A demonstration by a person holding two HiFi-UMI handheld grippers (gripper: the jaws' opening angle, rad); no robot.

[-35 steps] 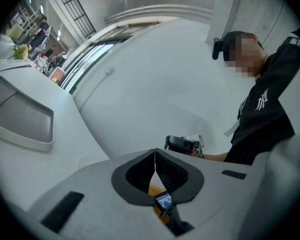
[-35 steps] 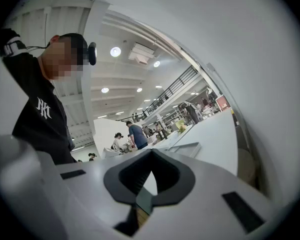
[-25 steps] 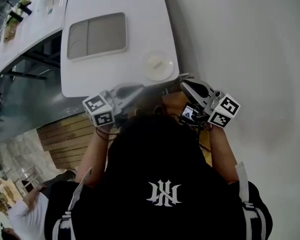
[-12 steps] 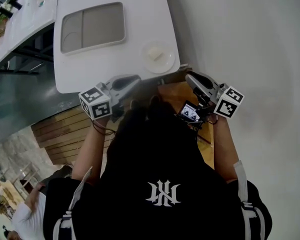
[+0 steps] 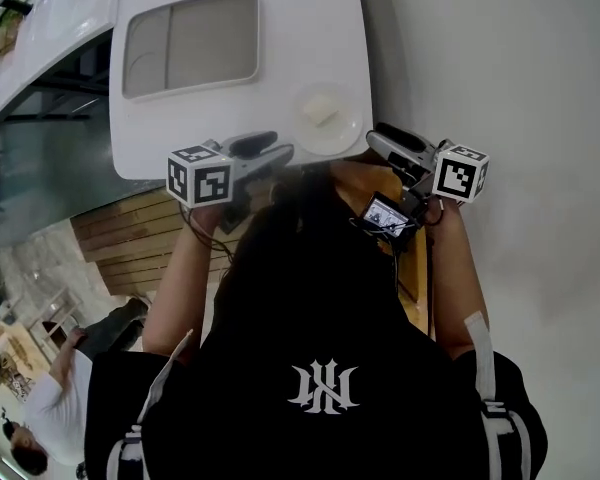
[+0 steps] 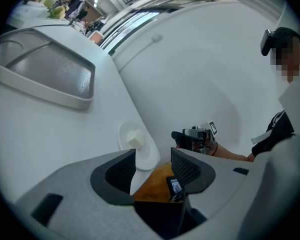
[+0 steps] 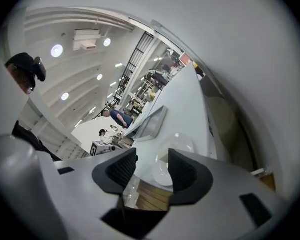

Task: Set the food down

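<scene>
A small white plate sits at the near right corner of the white table, with a pale cube of food on it. My left gripper hovers at the table's near edge, left of the plate. In the left gripper view its jaws are opening with nothing between them, and the plate and the food lie just ahead. My right gripper is beside the plate's right rim. Its jaws are opening too, empty, with the plate beyond them.
A grey rectangular tray lies on the table further back. A white wall runs along the right side. Wooden slats lie below the table's edge on the left. A person stands at the lower left.
Both grippers have moved forward to the table's near edge, and the plate now lies close between them.
</scene>
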